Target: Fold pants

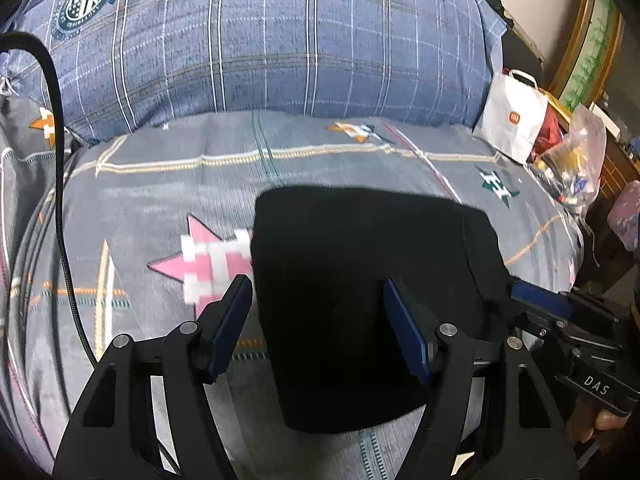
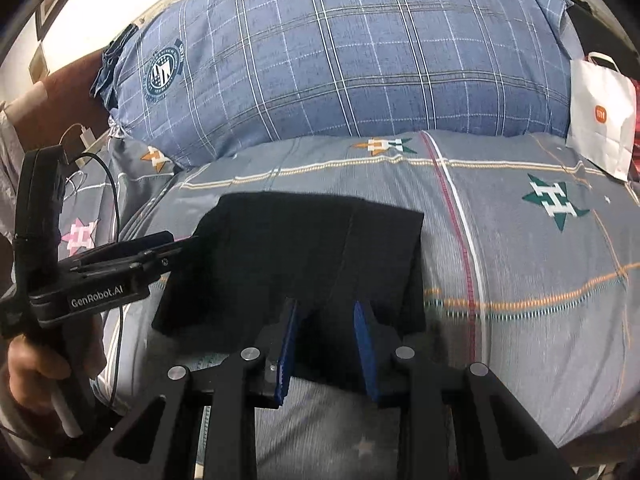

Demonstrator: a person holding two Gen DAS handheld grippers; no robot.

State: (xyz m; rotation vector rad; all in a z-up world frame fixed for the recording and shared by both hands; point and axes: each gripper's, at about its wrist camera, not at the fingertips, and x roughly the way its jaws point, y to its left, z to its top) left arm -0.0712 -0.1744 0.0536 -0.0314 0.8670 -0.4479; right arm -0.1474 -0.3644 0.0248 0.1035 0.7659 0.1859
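Pants (image 1: pixel 360 304) lie folded into a compact black block on a grey bedspread (image 1: pixel 152 184) printed with stars — flat, near the bed's front edge. From the left wrist view the block's longer side runs away from the camera toward a big blue plaid pillow (image 1: pixel 260 40); a fold line runs the same way along its right part. The left gripper (image 1: pixel 318 312) is spread wide, its blue pads on either side of the block's near left part, gripping nothing. The right gripper (image 2: pixel 326 336) is partly open over the near edge of the pants; whether its pads touch the cloth is unclear. A white paper bag (image 2: pixel 600 116) stands by the pillow's right end.
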